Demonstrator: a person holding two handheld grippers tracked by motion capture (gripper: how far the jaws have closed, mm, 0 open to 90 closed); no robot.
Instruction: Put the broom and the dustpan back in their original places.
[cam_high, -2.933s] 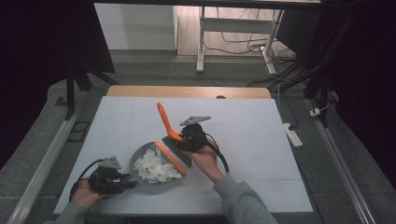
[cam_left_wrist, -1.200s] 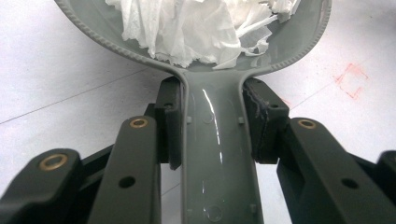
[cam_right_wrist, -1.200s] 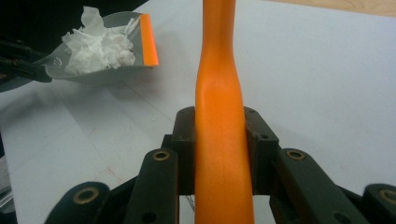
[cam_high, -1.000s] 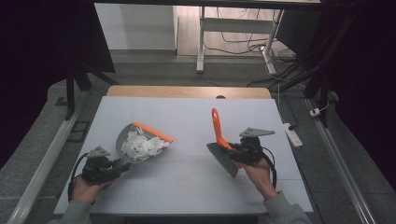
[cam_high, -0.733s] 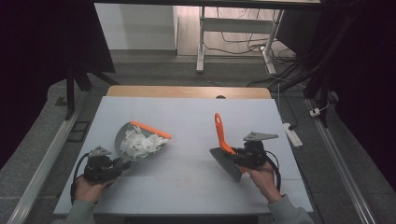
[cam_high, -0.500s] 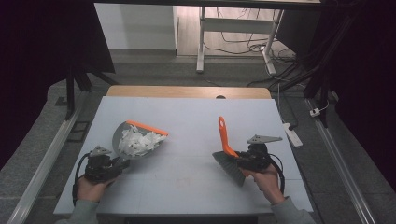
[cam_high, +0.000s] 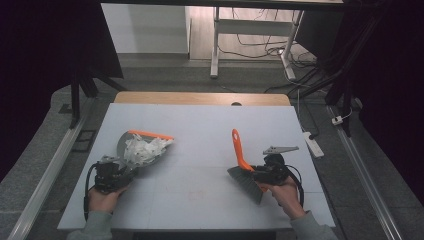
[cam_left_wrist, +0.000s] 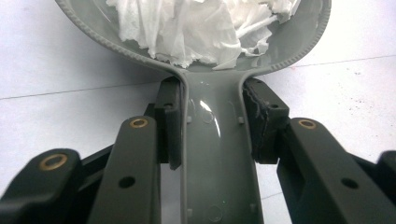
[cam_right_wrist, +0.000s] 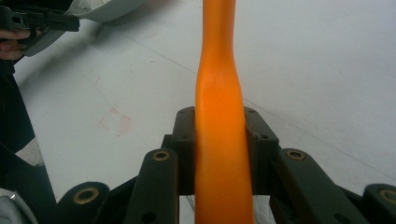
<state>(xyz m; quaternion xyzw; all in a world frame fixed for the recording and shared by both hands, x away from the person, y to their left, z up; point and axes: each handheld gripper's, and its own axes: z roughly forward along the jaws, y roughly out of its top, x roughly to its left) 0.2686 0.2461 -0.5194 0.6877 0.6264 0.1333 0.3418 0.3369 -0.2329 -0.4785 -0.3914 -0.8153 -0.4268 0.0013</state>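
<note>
White tabletop (cam_high: 200, 125). Left tongs (cam_high: 117, 172) clamped on dustpan (cam_high: 131, 150) handle, right tongs (cam_high: 257, 175) on brush (cam_high: 240, 155). Risk: pan tips, tissue (cam_high: 145, 148) spills.

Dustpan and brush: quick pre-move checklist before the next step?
1. Left hand-held gripper clamped on the dustpan handle: ok, both pads press its sides.
2. Crumpled paper inside the dustpan: ok, none lies on the table around it.
3. Dustpan level enough to keep the paper: cannot tell, it looks tilted up in the high view.
4. Right hand-held gripper clamped on the brush handle: ok, the orange handle sits between both pads.
5. Brush bristles clear of the table: cannot tell.
6. Space between the two tools: ok, bare table separates them.
</note>
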